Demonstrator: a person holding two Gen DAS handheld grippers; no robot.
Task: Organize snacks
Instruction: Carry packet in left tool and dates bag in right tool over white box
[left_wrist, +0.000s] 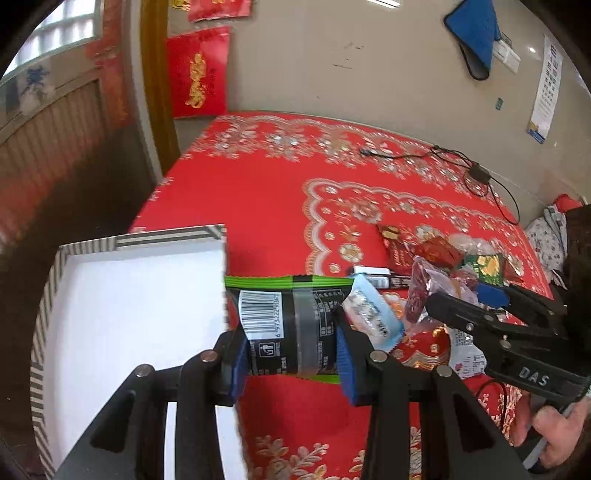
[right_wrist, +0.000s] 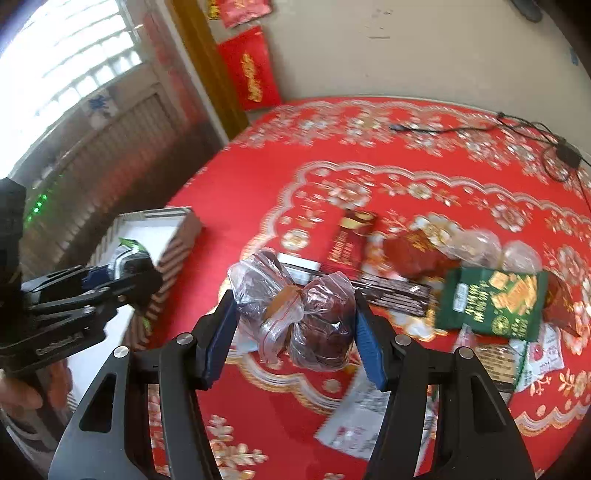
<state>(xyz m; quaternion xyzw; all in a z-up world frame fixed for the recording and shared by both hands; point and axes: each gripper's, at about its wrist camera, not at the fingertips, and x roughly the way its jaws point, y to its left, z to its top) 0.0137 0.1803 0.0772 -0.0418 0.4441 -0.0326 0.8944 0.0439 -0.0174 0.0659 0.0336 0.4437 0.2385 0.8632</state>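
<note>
1. A red tablecloth (left_wrist: 266, 192) with silver and gold flowers covers the table; a black cable (right_wrist: 480, 127) lies near its far edge.
2. The wall behind is pale, with a red banner (left_wrist: 197, 74) beside a wooden door frame.
3. A white box (left_wrist: 129, 295) with a striped rim stands at the left edge.
4. The left gripper (left_wrist: 291, 354) pinches a black-and-green snack packet (left_wrist: 288, 325) just beside the box.
5. The right gripper (right_wrist: 295, 332) clamps a clear bag of dark fruit (right_wrist: 317, 321), perhaps dates, in front of the snack pile (right_wrist: 487, 299) near the right edge.
</note>
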